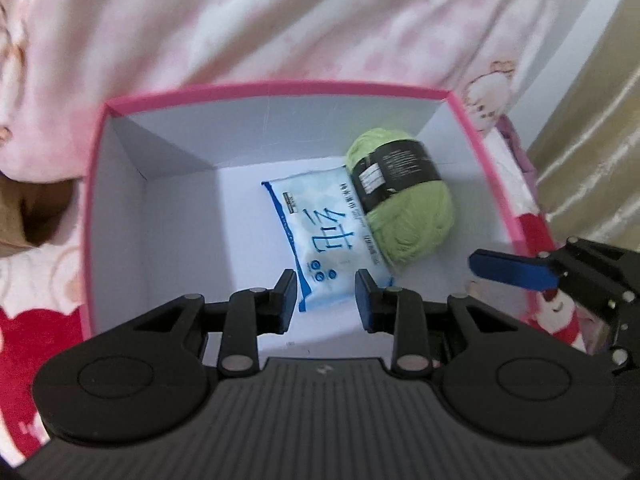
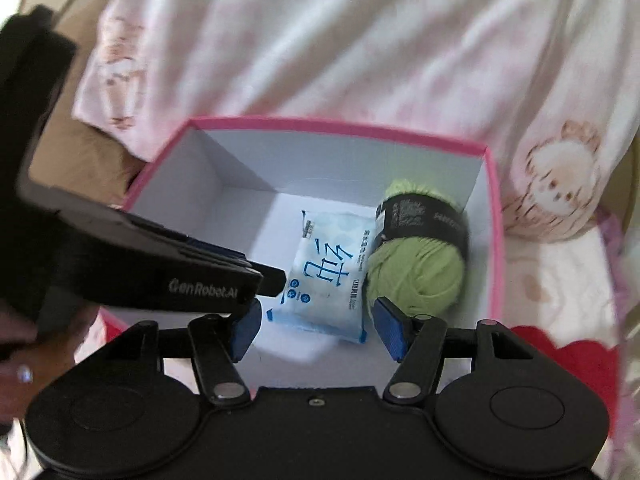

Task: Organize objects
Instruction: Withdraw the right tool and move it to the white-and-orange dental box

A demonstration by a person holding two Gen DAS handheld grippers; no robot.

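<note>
Pink-rimmed and white inside, the box (image 1: pixel 96 216) fills the left wrist view, resting on a bed covered by a pink cartoon-print blanket (image 1: pixel 280 20). On its floor lie 2 things: a blue-and-white tissue pack (image 1: pixel 320 236) flat near the middle, and a green yarn ball (image 1: pixel 404 200) with a black label touching the pack's right edge, close to the right wall. The left claw (image 1: pixel 326 300) hangs over the near end of the pack, fingers a little apart with nothing pinched between them. At the right edge, the right claw (image 1: pixel 516 270) shows one blue finger above the box's rim.

From the right wrist view, the same box (image 2: pixel 494 240) holds the tissue pack (image 2: pixel 324 280) and yarn ball (image 2: pixel 420 272) side by side. The right claw (image 2: pixel 316 328) stands apart and empty above them, and the left claw's (image 2: pixel 268 280) black body reaches in from the left.

Judging by this, 2 items are already stowed; whether more remain outside the box cannot be told.
</note>
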